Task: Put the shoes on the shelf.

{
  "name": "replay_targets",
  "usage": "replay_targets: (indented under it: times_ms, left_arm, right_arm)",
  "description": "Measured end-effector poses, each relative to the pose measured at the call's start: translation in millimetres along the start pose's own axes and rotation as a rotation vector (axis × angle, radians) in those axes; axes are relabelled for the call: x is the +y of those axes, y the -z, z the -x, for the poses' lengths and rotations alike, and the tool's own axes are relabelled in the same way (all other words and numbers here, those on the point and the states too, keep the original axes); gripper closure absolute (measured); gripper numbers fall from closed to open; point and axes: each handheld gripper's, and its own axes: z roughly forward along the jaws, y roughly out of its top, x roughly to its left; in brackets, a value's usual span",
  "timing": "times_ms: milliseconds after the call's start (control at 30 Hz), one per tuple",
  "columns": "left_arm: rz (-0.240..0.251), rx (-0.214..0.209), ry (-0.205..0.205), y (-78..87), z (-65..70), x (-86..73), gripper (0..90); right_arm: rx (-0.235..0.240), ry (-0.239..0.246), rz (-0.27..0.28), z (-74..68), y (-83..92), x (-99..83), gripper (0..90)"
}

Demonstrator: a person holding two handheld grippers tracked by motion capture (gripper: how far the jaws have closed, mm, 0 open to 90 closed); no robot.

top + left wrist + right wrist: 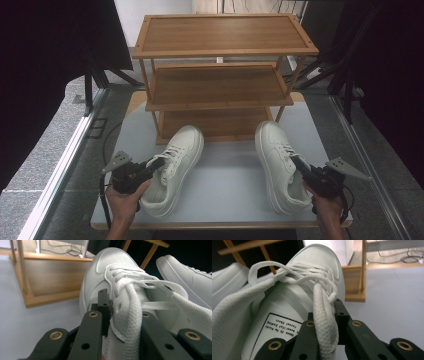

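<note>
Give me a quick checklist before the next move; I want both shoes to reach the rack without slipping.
1. Left gripper clamped on the left shoe collar: ok.
2. Right gripper clamped on the right shoe collar: ok.
3. Loose laces clear of the jaws: not ok, a lace runs between the right jaws.
4. Bottom shelf of the rack free for shoes: ok.
5. Grip firm enough for the shoes' weight: cannot tell.

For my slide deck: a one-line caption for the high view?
Left gripper and right gripper each clamp a white sneaker before a wooden rack.
</note>
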Motion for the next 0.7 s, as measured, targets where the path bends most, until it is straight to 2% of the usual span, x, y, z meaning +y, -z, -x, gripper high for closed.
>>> replay_targets:
  times_ms: [100,167,367,433,500,533,700]
  left_arm:
    - [0.024,-0.02,-0.004,3.7,6.0,6.4,81.2]
    - [0.047,-0.048,0.003,6.1,10.4,13.4,81.2]
    - [0.09,-0.085,0.016,5.7,18.1,29.5,81.2]
    - [0.12,-0.104,0.027,1.7,22.9,39.5,81.2]
    - [0.127,-0.111,0.033,-0.3,24.1,42.4,81.2]
    - [0.136,-0.125,0.041,-4.5,26.6,48.7,81.2]
    - [0.151,-0.126,0.033,-12.2,32.0,63.0,81.2]
  right_arm:
    - [0.028,-0.002,0.03,-5.0,3.6,6.1,84.8]
    - [0.048,-0.006,0.044,-8.2,4.9,10.0,84.8]
    - [0.086,-0.006,0.063,-15.4,4.9,23.1,84.7]
    - [0.103,-0.014,0.085,-17.5,3.6,32.9,84.8]
    - [0.12,-0.027,0.094,-17.4,1.8,39.9,84.8]
    - [0.122,-0.032,0.102,-17.5,0.2,43.3,84.8]
    - [0.13,-0.028,0.105,-18.4,-4.6,59.4,84.8]
